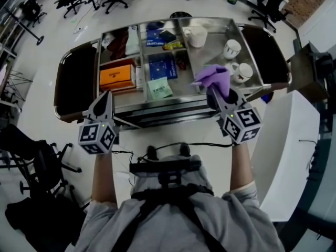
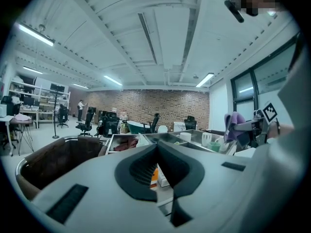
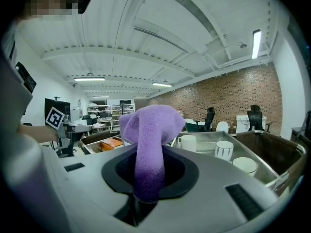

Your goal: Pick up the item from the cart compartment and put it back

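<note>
A purple cloth (image 1: 214,77) hangs bunched from my right gripper (image 1: 216,94), which is shut on it just above the cart's right compartment (image 1: 209,56), near the front rim. In the right gripper view the purple cloth (image 3: 150,130) rises from between the pressed jaws of my right gripper (image 3: 149,150) and hides what lies straight ahead. My left gripper (image 1: 106,101) hovers at the cart's front left corner, with nothing held. In the left gripper view my left gripper (image 2: 156,147) has its tips together, and the purple cloth (image 2: 234,125) shows far right.
The steel cart (image 1: 237,24) holds three mugs (image 1: 231,48) in the right compartment, blue boxes (image 1: 163,66) and a green packet (image 1: 159,88) in the middle, and an orange box (image 1: 116,76) on the left. Dark bags (image 1: 76,80) hang at both ends. A white panel (image 1: 286,146) stands right.
</note>
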`<state>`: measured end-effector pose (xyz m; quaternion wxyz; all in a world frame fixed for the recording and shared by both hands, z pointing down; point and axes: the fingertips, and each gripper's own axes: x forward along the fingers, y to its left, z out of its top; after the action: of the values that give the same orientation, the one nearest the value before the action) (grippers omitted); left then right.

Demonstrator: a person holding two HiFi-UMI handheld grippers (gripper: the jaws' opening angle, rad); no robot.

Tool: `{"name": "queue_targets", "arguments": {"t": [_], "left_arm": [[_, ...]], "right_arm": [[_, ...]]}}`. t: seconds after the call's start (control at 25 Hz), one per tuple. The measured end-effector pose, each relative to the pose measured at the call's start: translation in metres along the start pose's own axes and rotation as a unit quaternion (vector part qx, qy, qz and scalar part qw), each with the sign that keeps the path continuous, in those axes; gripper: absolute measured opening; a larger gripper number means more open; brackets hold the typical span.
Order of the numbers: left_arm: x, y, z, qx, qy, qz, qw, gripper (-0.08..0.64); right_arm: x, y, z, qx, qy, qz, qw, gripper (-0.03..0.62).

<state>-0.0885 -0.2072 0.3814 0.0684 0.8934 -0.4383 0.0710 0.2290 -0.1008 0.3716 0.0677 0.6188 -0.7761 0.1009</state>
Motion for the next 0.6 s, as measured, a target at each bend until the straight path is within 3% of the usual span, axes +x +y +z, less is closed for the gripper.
{"name": "queue_targets", "arguments": {"t": [0.2, 0.6], "left_arm": [[0.001, -0.001, -0.001, 0.004, 0.005, 0.003, 1.0, 0.0], [0.007, 0.007, 0.017, 0.008, 0.001, 0.011, 0.9999, 0.0]], "right_arm": [[0.008, 0.005, 0.0, -0.007, 0.008, 0.007, 1.0, 0.074], [0.062, 0.029, 0.028, -0.071, 0.023, 0.048, 0.996, 0.074]]}}
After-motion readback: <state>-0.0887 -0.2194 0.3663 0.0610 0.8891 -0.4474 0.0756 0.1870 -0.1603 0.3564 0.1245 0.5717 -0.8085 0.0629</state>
